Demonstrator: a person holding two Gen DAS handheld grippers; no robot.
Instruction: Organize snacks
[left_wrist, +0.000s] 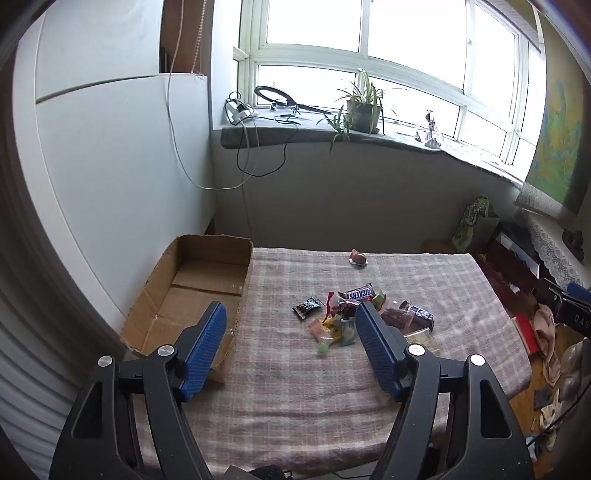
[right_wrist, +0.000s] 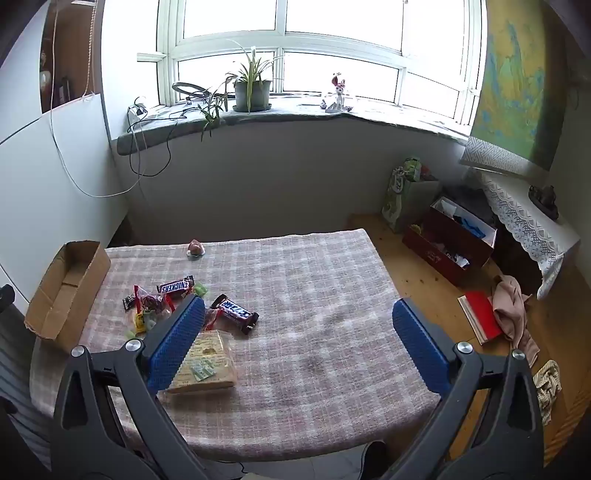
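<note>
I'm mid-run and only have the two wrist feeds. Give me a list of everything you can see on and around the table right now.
cardboard box: one, brown, open and empty, at the table's left edge
checked cloth: one, pink-grey, covers the table
Snickers bar: one, brown, far side of the snack pile
dark bar with blue label: one, right of the pile
small black packet: one, left of the pile
mixed small sweets: several, red, yellow and green, heaped together
flat tan packet: one, nearest the camera
round wrapped sweet: one, reddish, alone at the far edge
potted plant: one, green, on the windowsill
red box: one, on the floor, right
left claw: blue pads, open, holds nothing
right claw: blue pads, open, holds nothing
</note>
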